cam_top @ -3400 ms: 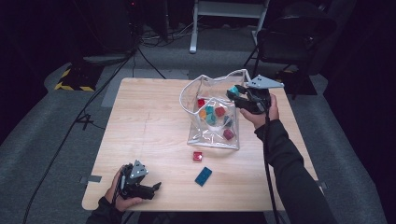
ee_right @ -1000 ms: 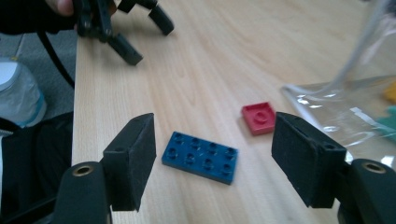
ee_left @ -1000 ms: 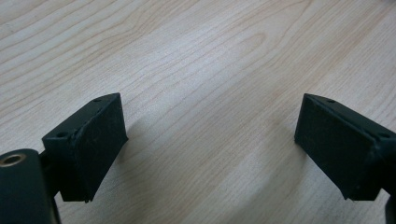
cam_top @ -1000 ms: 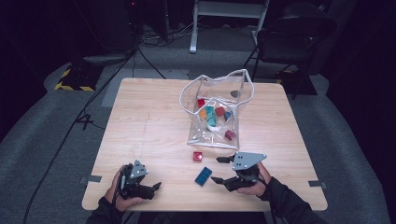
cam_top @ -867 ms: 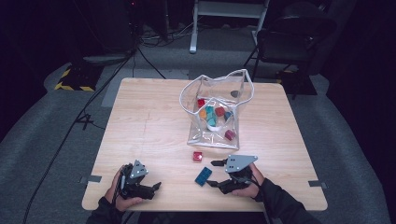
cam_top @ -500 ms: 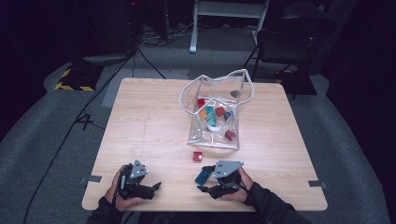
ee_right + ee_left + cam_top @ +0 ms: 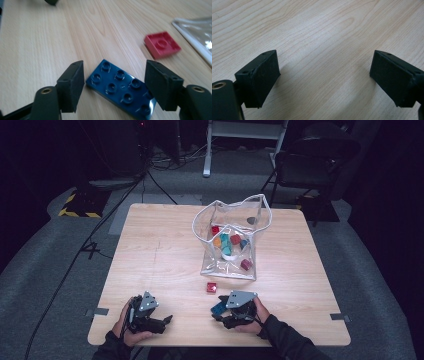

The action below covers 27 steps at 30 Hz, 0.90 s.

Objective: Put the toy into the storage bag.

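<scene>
Blue brick [image 7: 121,89]: flat, studs up, lying on the tabletop [image 7: 160,255] between the jaws of the right claw [image 7: 116,86]. Those jaws have just been closing in but stand apart, pads clear of the brick on both sides. Its near end is cut off at the bottom edge of the right gripper view; in the high view the right claw [image 7: 222,312] hides most of it, one blue corner showing.

Left claw [image 7: 324,80]: jaws wide apart over bare wood, nothing between them; in the high view it rests near the front left edge [image 7: 162,322].

Red brick [image 7: 162,44]: square, one stud, blurred; just beside the bag [image 7: 232,242].

Bag: clear plastic, open-topped, holding coloured bricks too small to count.

Tabletop: pale wood grain. Room: dark; grey floor, black cables, a chair [image 7: 310,162] behind, yellow-black tape [image 7: 75,212] at left.
</scene>
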Available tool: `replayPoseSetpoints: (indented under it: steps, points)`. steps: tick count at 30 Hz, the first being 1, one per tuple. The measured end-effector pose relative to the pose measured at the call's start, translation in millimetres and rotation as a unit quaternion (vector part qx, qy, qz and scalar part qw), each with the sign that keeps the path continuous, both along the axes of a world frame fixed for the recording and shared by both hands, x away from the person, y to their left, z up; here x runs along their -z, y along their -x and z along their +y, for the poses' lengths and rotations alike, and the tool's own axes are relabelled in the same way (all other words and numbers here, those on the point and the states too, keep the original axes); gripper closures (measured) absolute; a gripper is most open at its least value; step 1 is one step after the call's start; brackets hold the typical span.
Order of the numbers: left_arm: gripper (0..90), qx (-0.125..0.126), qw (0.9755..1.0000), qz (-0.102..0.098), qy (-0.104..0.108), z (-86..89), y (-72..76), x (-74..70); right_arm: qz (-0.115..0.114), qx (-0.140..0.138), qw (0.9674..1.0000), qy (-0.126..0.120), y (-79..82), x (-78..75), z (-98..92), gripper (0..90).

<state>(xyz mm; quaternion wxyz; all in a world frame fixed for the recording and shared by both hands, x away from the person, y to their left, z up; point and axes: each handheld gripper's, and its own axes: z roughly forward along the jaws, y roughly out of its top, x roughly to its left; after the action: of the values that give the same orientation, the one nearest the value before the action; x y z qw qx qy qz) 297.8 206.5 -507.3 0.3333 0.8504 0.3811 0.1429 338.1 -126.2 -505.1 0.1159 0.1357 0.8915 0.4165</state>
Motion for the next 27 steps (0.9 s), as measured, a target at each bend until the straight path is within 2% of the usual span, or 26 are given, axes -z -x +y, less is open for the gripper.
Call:
replayPoseSetpoints:
  steps: [2,4,6,10,14,15,17,19,20,21,22,27]
  points:
    - [9.3,0.0,1.0,0.0,0.0,0.0,0.0,0.0,0.003,0.005,1.0,0.005,-1.4,0.9,-2.7,32.4]
    - [9.3,0.0,1.0,0.0,0.0,0.0,0.0,0.0,0.008,0.03,0.9995,0.007,-6.4,1.9,-13.7,33.1]
    - [9.3,0.0,1.0,0.0,0.0,0.0,0.0,0.0,0.008,0.036,0.9993,0.009,-7.9,1.3,-17.5,33.1]
    - [9.3,0.0,1.0,0.0,0.0,0.0,-0.1,0.0,0.017,0.063,0.9979,0.005,-16.0,-0.2,-39.1,33.3]
    - [9.3,-0.001,1.0,-0.001,0.0,-0.1,0.0,0.1,0.02,0.073,0.9971,0.001,-19.6,-1.4,-52.6,33.0]
    - [9.3,-0.001,1.0,-0.001,0.0,-0.1,0.0,0.1,0.02,0.073,0.9971,0.001,-19.6,-1.4,-52.6,33.0]
    - [9.3,0.0,1.0,0.0,0.0,0.0,-0.1,0.0,0.023,0.061,0.9977,-0.016,-19.8,-5.5,-55.7,32.9]
    - [9.3,0.0,1.0,0.0,0.0,0.0,-0.1,0.0,0.019,0.055,0.9981,-0.018,-19.4,-8.0,-52.9,32.3]
    - [9.3,0.0,1.0,0.0,0.0,0.0,-0.1,0.0,0.022,0.041,0.9988,-0.019,-19.2,-7.3,-47.6,32.2]
    - [9.3,0.0,1.0,0.0,0.0,0.0,-0.1,0.0,0.022,0.041,0.9988,-0.019,-19.2,-7.3,-47.6,32.2]
    - [9.3,-0.001,1.0,-0.001,0.0,-0.1,-0.1,0.1,0.026,0.029,0.9991,-0.015,-19.7,-4.5,-42.9,31.9]
    - [9.3,0.0,1.0,0.0,0.0,0.0,-0.1,0.0,0.034,0.022,0.9991,-0.015,-25.2,-0.2,-36.5,31.9]
